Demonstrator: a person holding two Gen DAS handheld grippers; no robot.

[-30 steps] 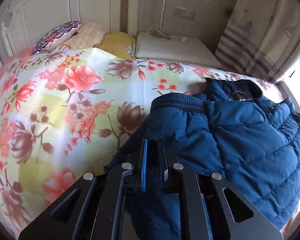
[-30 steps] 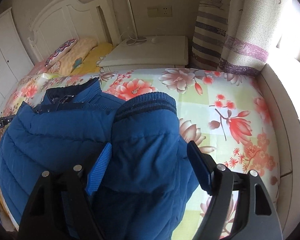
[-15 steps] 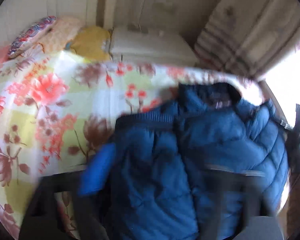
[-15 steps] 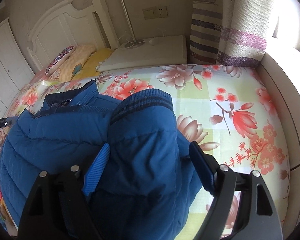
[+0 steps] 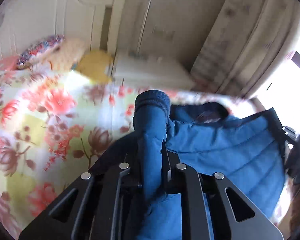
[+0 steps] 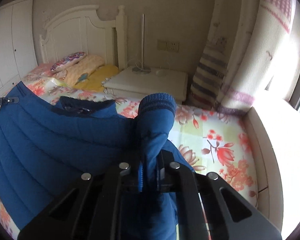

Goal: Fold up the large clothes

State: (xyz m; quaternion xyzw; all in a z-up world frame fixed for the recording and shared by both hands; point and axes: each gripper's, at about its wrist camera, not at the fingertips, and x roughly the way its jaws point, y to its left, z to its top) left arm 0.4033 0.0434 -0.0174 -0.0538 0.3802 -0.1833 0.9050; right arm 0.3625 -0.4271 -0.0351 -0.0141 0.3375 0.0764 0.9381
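A blue quilted puffer jacket (image 5: 226, 148) lies on the floral bedspread (image 5: 40, 124); it also shows in the right wrist view (image 6: 50, 140). My left gripper (image 5: 153, 160) is shut on one sleeve (image 5: 152, 124), whose ribbed cuff sticks up past the fingers. My right gripper (image 6: 150, 170) is shut on the other sleeve (image 6: 156, 120), cuff up as well. Both sleeves are lifted off the bed. The jacket body hangs between the two grippers.
A white headboard (image 6: 80, 34) and pillows (image 6: 84, 68) stand at the far end of the bed. A white nightstand (image 6: 150, 82) with a lamp pole sits beside it. A striped curtain (image 6: 220, 66) and a window ledge (image 6: 270, 140) run along the right.
Both grippers, open around the sleeves before, have shut on them and lifted them. The left view is blurred from motion.
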